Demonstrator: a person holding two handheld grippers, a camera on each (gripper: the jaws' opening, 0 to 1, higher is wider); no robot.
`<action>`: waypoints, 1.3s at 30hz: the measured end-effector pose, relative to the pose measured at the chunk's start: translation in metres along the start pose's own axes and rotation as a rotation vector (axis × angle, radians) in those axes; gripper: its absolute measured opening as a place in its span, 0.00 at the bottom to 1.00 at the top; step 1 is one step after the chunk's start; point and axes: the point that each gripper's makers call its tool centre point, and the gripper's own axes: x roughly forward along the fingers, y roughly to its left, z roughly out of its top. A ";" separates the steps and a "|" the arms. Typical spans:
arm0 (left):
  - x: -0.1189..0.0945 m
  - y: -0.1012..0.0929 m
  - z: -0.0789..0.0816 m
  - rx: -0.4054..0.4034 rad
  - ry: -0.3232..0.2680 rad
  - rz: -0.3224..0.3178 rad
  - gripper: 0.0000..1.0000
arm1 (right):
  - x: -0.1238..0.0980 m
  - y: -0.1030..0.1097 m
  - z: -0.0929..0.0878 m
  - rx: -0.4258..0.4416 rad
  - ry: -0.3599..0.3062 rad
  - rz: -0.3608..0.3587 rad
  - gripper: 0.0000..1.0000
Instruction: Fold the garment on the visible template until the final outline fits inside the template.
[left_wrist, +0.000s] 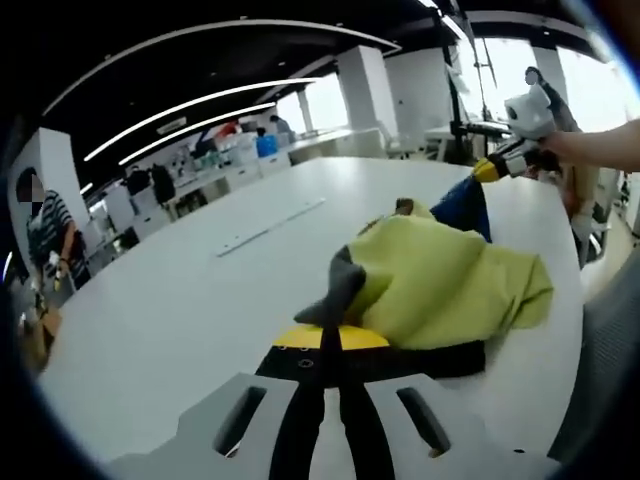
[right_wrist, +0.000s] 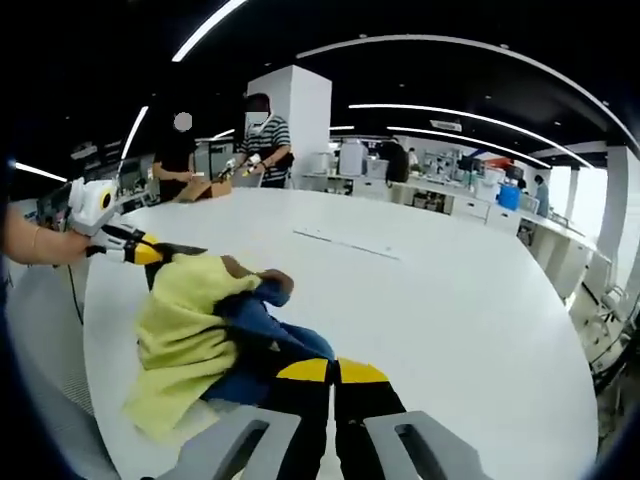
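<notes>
A yellow-green garment (left_wrist: 440, 290) with a blue part (left_wrist: 465, 205) and a grey part (left_wrist: 340, 285) lies bunched on the white table (left_wrist: 200, 300). My left gripper (left_wrist: 332, 335) is shut on the grey part, lifted at the garment's near edge. A dark strip (left_wrist: 430, 360) shows under the cloth; I cannot tell what it is. My right gripper (left_wrist: 497, 168), held by a hand, pinches the blue part at the far side. In the right gripper view the right gripper (right_wrist: 332, 372) is shut on the blue cloth (right_wrist: 270, 345), beside the yellow cloth (right_wrist: 185, 330). The left gripper (right_wrist: 145, 250) grips the far end.
A thin pale strip (left_wrist: 270, 228) (right_wrist: 345, 243) lies on the table (right_wrist: 450, 320) beyond the garment. People (right_wrist: 262, 140) stand at the table's far edge near desks. A grey chair back (left_wrist: 610, 350) is close beside the table's edge.
</notes>
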 end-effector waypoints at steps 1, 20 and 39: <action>-0.001 -0.001 -0.005 -0.008 0.011 0.001 0.00 | -0.001 -0.002 -0.001 0.005 0.001 -0.008 0.00; -0.008 -0.041 -0.052 -0.009 0.129 -0.100 0.00 | -0.009 -0.038 -0.068 0.183 0.130 -0.148 0.00; -0.020 -0.026 -0.047 0.022 0.128 -0.065 0.11 | -0.009 -0.033 -0.062 0.160 0.167 -0.103 0.20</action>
